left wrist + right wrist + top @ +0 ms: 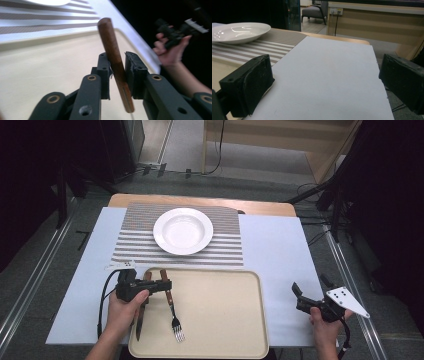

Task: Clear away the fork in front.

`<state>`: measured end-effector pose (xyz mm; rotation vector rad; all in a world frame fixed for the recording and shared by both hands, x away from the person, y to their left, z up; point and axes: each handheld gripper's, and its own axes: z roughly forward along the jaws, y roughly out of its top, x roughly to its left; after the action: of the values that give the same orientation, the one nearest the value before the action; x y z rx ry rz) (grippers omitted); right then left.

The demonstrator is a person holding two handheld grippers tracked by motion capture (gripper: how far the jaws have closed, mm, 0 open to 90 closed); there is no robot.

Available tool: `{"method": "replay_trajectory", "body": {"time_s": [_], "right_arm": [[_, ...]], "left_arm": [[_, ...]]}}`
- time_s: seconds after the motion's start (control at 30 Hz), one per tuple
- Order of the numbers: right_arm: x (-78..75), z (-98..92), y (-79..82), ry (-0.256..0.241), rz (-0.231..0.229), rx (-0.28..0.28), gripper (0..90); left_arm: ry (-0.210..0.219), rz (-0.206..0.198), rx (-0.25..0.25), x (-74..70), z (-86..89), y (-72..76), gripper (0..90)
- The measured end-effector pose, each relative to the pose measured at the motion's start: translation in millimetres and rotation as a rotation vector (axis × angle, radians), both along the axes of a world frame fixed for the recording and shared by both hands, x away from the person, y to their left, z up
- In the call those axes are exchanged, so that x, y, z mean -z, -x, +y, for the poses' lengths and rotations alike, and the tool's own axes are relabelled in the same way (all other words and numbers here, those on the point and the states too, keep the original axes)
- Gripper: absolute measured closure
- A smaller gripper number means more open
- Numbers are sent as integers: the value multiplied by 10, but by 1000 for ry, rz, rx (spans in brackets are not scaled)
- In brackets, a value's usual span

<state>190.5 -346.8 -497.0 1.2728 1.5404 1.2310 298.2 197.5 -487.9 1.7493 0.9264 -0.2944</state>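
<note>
From the high view, my left gripper (161, 285) sits at the near left corner of the beige tray (225, 320), its jaws closed around the brown wooden handle of the fork (171, 307). The fork's tines point toward me and lie over the tray. In the left gripper view the handle (115, 62) stands tilted between the two pads, pinched on both sides. Just left of the fork I see a knife (140, 312) with a matching handle, lying along the tray's left edge partly under my hand. Beyond the tray, a white plate (183, 231) rests on a striped placemat (131, 237). Further right, over bare white table cover (280, 250), my right gripper (311, 292) hangs off the tray's right side, well apart from everything; its jaws stand wide apart, holding nothing.
</note>
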Motion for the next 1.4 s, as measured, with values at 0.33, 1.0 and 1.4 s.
{"method": "replay_trajectory", "body": {"time_s": [0.33, 1.0, 1.4], "right_arm": [[29, -9, -17, -2, 11, -1, 0], [53, -39, -31, -4, 14, 5, 0], [44, -35, -31, -1, 11, 3, 0]], "left_arm": [[-275, -79, -81, 81, -145, 28, 569], [-408, -304, -73, -103, -238, 308, 852], [-534, -333, 85, -30, -497, 577, 897]]}}
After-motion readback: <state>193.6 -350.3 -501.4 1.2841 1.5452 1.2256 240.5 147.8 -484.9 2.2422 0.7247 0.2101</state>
